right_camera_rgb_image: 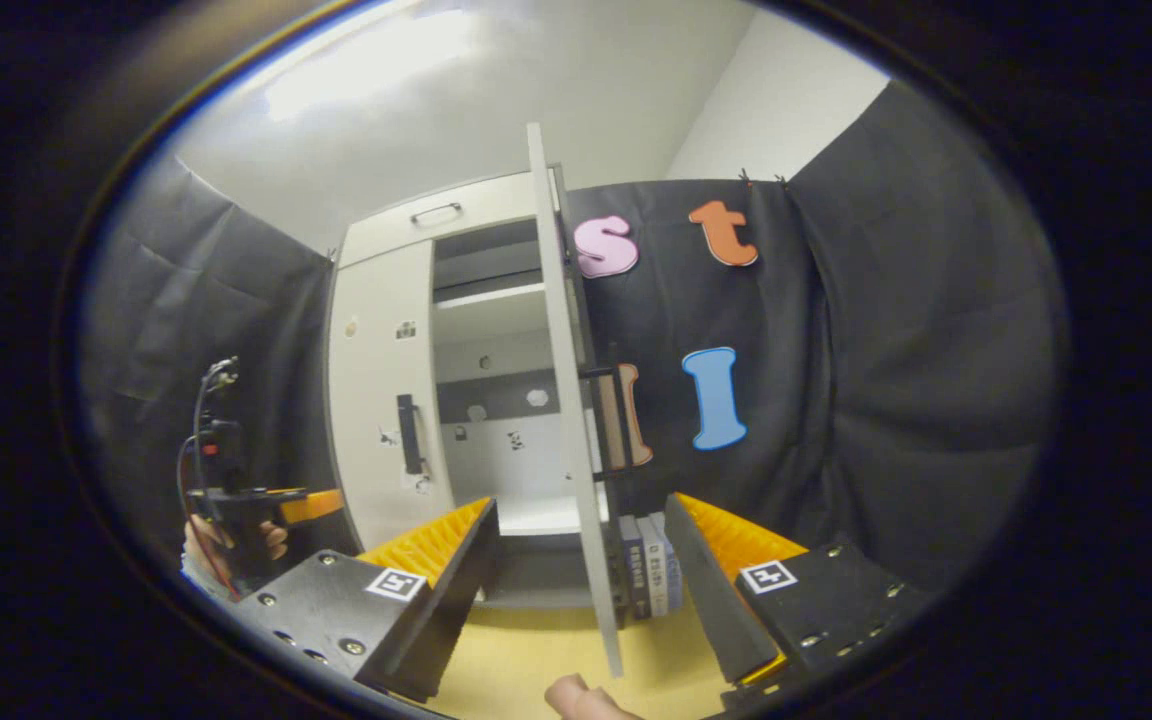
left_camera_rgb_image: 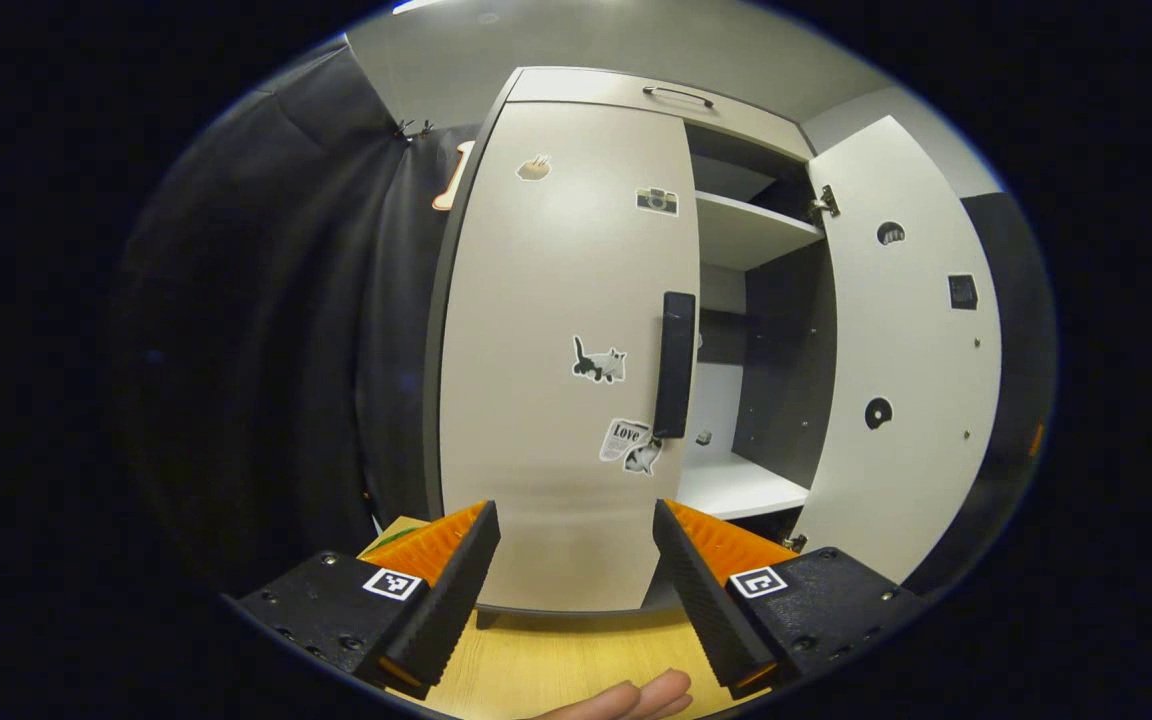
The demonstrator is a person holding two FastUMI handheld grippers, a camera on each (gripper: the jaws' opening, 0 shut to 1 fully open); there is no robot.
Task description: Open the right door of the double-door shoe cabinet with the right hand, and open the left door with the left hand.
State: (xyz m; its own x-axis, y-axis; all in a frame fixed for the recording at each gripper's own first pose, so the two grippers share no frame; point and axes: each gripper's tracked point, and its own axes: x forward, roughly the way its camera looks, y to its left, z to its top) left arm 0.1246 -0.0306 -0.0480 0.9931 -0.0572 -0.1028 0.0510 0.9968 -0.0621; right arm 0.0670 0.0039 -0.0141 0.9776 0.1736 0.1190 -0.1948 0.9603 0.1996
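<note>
The shoe cabinet (left_camera_rgb_image: 636,95) stands on the wooden floor (left_camera_rgb_image: 556,660) against the black booth wall. Its right door (left_camera_rgb_image: 906,360) is swung wide open, showing pale shelves (left_camera_rgb_image: 751,230) and a dark inner wall. The left door (left_camera_rgb_image: 561,350) is shut, with small stickers on its face, and its dark upright handle (left_camera_rgb_image: 675,364) sits at the inner edge. The left gripper (left_camera_rgb_image: 576,560) hovers just in front of that closed door, fingers spread apart and gripping nothing, short of the handle. In the right gripper view, the right gripper (right_camera_rgb_image: 581,560) straddles the open door's edge (right_camera_rgb_image: 571,420), fingers released on either side, not pressing it. Some books (right_camera_rgb_image: 648,578) stand low behind that door. Off to the side there, a hand (right_camera_rgb_image: 204,545) holds the other gripper near the closed door.
</note>
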